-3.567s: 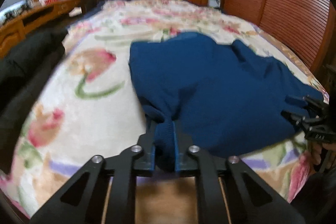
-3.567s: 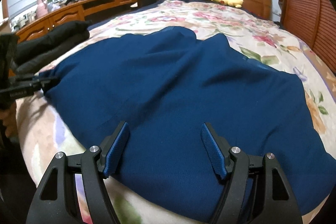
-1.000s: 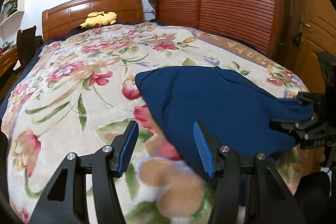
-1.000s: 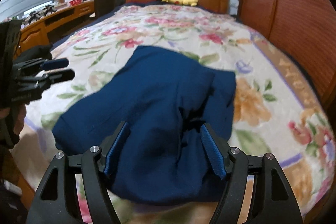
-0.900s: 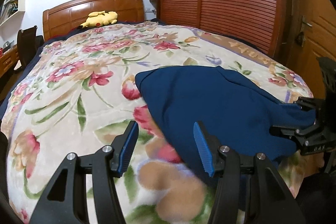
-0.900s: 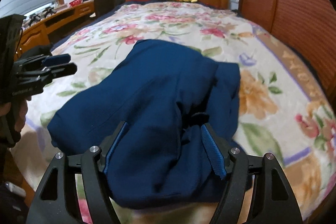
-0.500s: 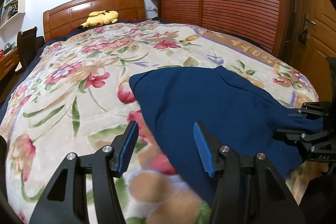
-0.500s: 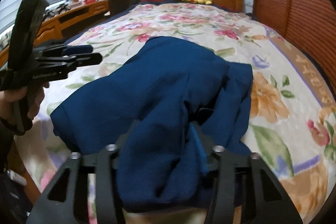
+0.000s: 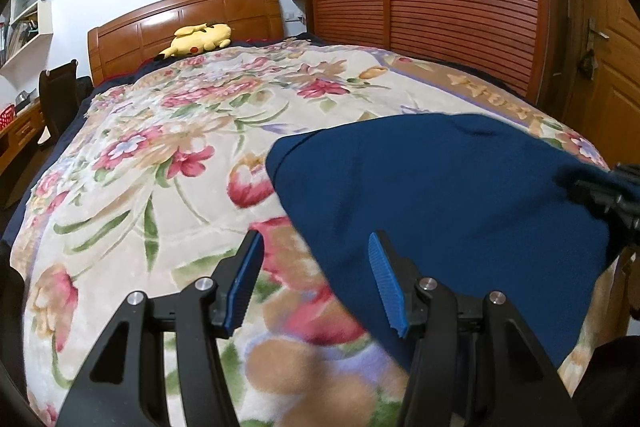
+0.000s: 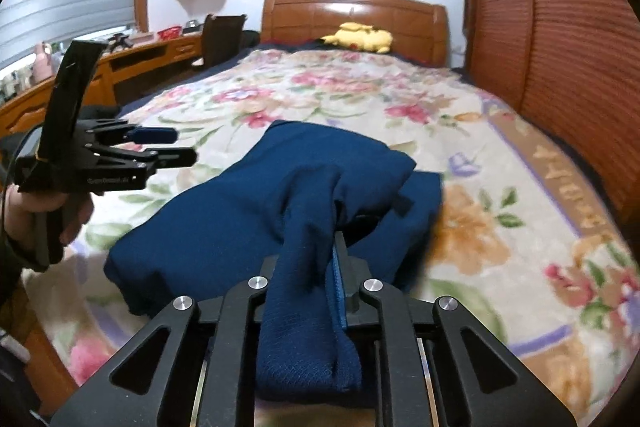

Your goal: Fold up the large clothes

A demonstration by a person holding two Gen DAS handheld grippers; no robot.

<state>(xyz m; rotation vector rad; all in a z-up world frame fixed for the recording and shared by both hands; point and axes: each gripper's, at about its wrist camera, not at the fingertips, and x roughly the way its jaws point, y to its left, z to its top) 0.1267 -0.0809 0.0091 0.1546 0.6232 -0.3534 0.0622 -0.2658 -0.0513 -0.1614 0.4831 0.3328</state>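
Floral bed (image 9: 168,187) carried the blue garment (image 10: 248,211), long axis running left-right. Right gripper (image 10: 316,291) was closing, fingers pinching a bunched fold. Left gripper (image 9: 316,283) sat half-open and empty, garment edge just right of it.

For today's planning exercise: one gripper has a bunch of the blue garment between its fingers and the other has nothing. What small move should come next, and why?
Probably bring the left gripper onto the blue garment's near edge. The right gripper is closing on a bunched fold of it, while the left one stands open with only the bedspread between its fingers. A fold likely needs both corners held.
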